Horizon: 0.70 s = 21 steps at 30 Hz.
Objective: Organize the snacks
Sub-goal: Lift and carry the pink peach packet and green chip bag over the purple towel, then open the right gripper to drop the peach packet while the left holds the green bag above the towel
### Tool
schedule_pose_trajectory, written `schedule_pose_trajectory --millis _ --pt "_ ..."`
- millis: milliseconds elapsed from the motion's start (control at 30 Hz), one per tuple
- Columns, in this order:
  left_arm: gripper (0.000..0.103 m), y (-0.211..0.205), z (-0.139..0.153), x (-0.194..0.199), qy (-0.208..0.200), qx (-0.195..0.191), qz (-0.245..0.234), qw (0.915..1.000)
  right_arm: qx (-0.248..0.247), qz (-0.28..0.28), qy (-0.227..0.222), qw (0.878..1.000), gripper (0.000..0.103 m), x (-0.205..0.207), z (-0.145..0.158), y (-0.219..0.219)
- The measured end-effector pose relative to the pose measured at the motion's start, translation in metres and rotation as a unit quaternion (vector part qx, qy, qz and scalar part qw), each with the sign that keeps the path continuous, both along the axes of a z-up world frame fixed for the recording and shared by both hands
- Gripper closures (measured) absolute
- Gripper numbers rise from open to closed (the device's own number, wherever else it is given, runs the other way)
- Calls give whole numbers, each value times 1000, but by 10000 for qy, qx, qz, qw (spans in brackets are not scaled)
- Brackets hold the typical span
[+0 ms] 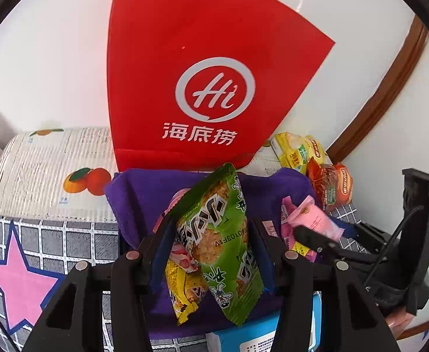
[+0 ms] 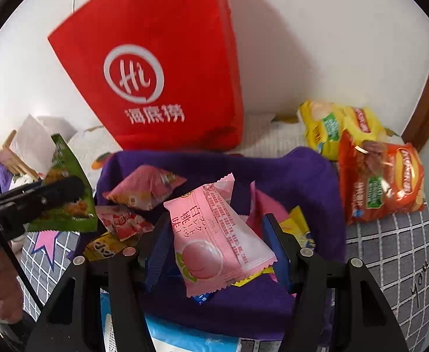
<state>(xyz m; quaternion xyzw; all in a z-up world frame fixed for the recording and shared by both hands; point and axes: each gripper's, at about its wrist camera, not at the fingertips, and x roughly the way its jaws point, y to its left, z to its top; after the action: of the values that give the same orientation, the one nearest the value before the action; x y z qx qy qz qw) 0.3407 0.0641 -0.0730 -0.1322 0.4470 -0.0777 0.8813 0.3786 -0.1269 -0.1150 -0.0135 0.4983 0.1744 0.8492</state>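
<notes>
Red bag (image 1: 208, 82): stands behind the purple cloth bin (image 2: 287, 176).
Left tongs (image 1: 211, 243): clamp your green snack pack (image 1: 223, 234) above the bin.
Right tongs (image 2: 217, 243): pinch your pink peach packet (image 2: 214, 234); lower both slowly, then release.

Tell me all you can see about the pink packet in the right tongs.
The pink packet is a glossy pillow wrapper with zigzag sealed ends, a peach picture and red print. It hangs tilted between the blue pads of the right tongs, which hold it above the purple cloth and the other snacks.
</notes>
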Motion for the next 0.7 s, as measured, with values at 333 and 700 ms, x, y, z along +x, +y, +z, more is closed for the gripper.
schedule_pose_trajectory --millis 333,700 --pt "54 1 0 2 51 2 -20 10000 -415 -41 346 9985 42 10 -24 -2" --pt "54 -3 -5 3 120 18 -104 9999 -270 142 782 9965 42 10 -43 1"
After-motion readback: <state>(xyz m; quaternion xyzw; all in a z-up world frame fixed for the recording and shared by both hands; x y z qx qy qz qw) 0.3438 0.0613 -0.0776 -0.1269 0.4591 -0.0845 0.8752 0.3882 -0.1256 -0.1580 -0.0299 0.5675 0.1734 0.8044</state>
